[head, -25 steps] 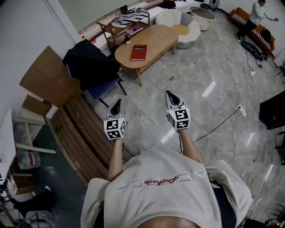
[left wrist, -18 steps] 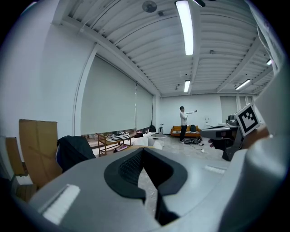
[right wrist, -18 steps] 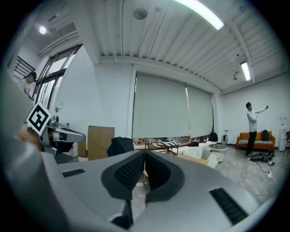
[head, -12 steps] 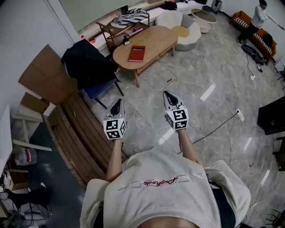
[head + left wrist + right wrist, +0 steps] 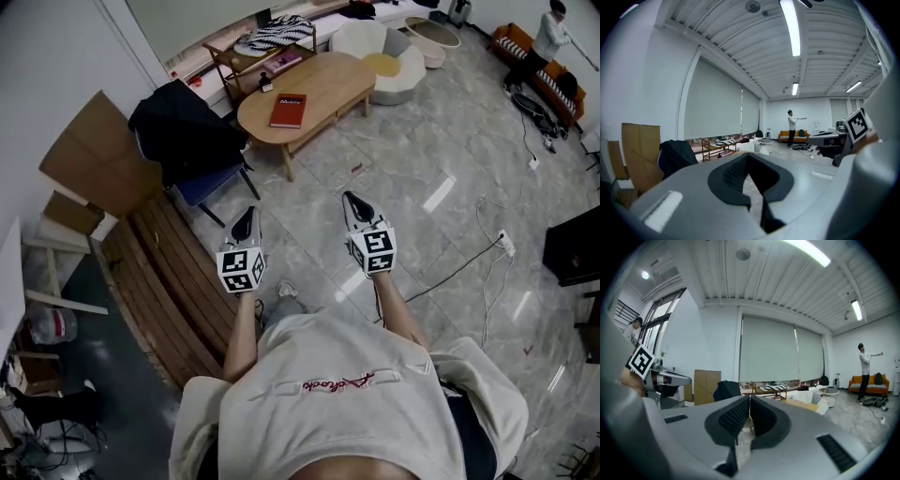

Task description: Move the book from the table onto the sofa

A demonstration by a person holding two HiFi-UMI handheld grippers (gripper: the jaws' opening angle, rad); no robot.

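Holding tools: a person has one gripper in each hand, both low in the middle of the head view
Left gripper (image 5: 247,216): jaws squeezed tight together, nothing between them
Right gripper (image 5: 353,200): jaws squeezed tight together too, nothing between them
Book (image 5: 289,110): red, lying flat on the table, in the upper middle of the frame, well apart from both grippers
Table (image 5: 333,80): oval, light wood
White soft seat (image 5: 375,42): touching the table's right end, with a yellow cushion (image 5: 380,64) on it
Orange sofa (image 5: 514,42): in the far upper right corner, well apart from the book
Other person (image 5: 551,28): standing by the orange sofa
Dark chair (image 5: 187,131): just left of the table, with a black coat over it
Cardboard (image 5: 98,159): leaning on the wall at the upper left
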